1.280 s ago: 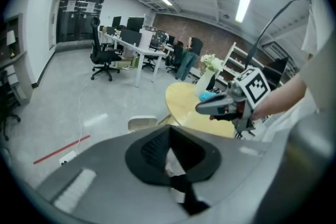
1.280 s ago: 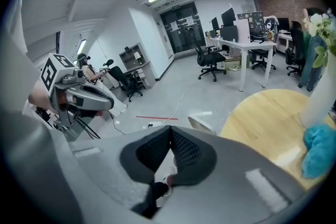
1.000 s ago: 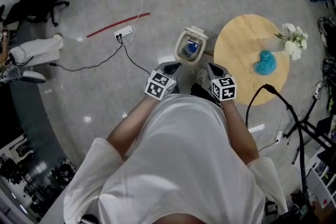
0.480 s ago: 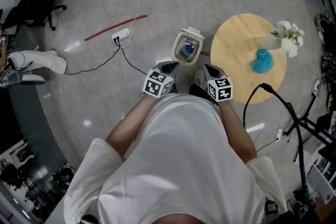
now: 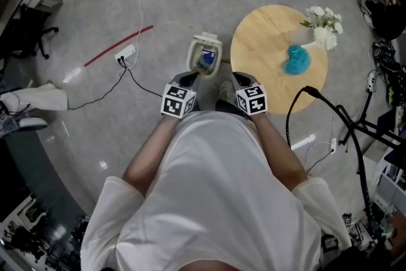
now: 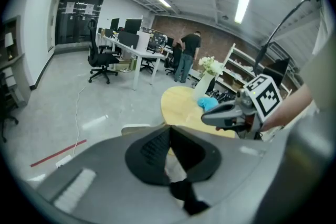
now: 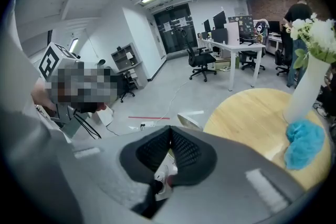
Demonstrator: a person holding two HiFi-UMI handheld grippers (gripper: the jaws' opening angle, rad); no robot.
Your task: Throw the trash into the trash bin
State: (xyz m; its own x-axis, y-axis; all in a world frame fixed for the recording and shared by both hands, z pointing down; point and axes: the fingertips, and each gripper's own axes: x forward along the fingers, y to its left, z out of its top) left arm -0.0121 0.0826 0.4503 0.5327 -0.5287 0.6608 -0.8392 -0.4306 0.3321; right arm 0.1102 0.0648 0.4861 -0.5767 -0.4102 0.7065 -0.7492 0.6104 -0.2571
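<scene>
The small white trash bin (image 5: pixel 204 55) stands on the grey floor with something blue inside it. Just right of it is a round wooden table (image 5: pixel 266 66), which carries a crumpled blue piece of trash (image 5: pixel 296 60) and a vase of white flowers (image 5: pixel 322 25). My left gripper (image 5: pixel 190 78) and right gripper (image 5: pixel 240 78) are held side by side close to my body, just short of the bin. Both are shut with nothing between their jaws. The left gripper view (image 6: pixel 169 129) shows the blue trash (image 6: pixel 208 104) on the table (image 6: pixel 181 105). The right gripper view (image 7: pixel 170 132) shows the trash (image 7: pixel 303 143) too.
A power strip (image 5: pixel 125 54) with trailing cables and a red tape line (image 5: pixel 118 46) lie on the floor to the left. A black stand with a looped cable (image 5: pixel 342 124) is at the right. Desks, office chairs (image 6: pixel 101 60) and a standing person (image 6: pixel 186 55) are far off.
The head view has swung, so the bin and table sit further left in it. Both grippers drifted slightly and stay shut and empty.
</scene>
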